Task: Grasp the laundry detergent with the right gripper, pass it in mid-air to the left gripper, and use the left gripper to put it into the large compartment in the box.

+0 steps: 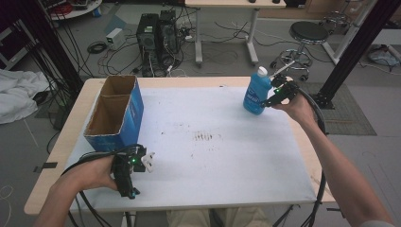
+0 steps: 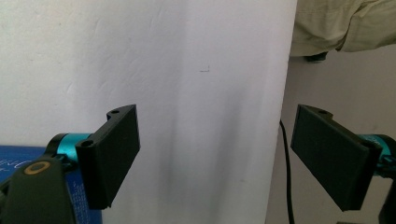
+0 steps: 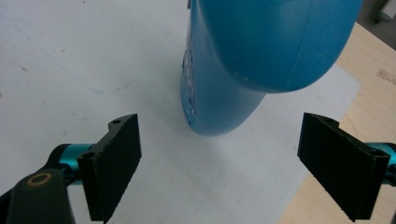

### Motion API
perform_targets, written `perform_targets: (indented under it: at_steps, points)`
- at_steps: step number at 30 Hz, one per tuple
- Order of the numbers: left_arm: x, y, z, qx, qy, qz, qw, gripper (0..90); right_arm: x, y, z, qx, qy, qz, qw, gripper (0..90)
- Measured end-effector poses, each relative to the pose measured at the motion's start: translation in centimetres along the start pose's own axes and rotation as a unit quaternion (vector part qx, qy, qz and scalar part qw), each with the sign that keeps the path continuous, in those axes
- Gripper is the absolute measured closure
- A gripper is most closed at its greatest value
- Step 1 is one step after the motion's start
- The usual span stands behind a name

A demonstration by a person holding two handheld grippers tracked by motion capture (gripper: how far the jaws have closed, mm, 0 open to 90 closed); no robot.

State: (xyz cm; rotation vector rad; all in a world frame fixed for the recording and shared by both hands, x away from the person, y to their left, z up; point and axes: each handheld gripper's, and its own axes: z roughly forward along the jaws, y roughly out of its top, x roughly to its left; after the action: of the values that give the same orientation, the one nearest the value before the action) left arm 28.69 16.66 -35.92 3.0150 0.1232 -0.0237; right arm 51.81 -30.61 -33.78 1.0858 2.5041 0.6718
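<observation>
your right gripper [image 3: 219,168] is spread wide by the blue bottle [image 1: 257,92]; bump it toward nine o'clock and it tips.

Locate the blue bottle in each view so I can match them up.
High view: blue bottle stands upright at the table's far right, just left of the right gripper.
Left gripper view: not in it.
Right gripper view: blue bottle upper centre, ahead of the open jaws, untouched.
Shared landmark: the white table cover.
</observation>
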Motion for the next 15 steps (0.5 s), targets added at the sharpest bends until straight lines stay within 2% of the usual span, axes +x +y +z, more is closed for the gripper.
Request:
perform_targets:
  at_steps: [12,15]
  points:
    - [-0.2,-0.2,0.4,-0.004,-0.002,-0.003,1.0,15.7,-0.4,0.4,1.3,-0.038,0.008,0.009,0.9992,12.7]
    - [-0.1,-0.2,0.4,-0.004,-0.002,-0.001,1.0,15.7,-0.7,0.3,1.5,-0.061,0.018,0.024,0.9977,12.7]
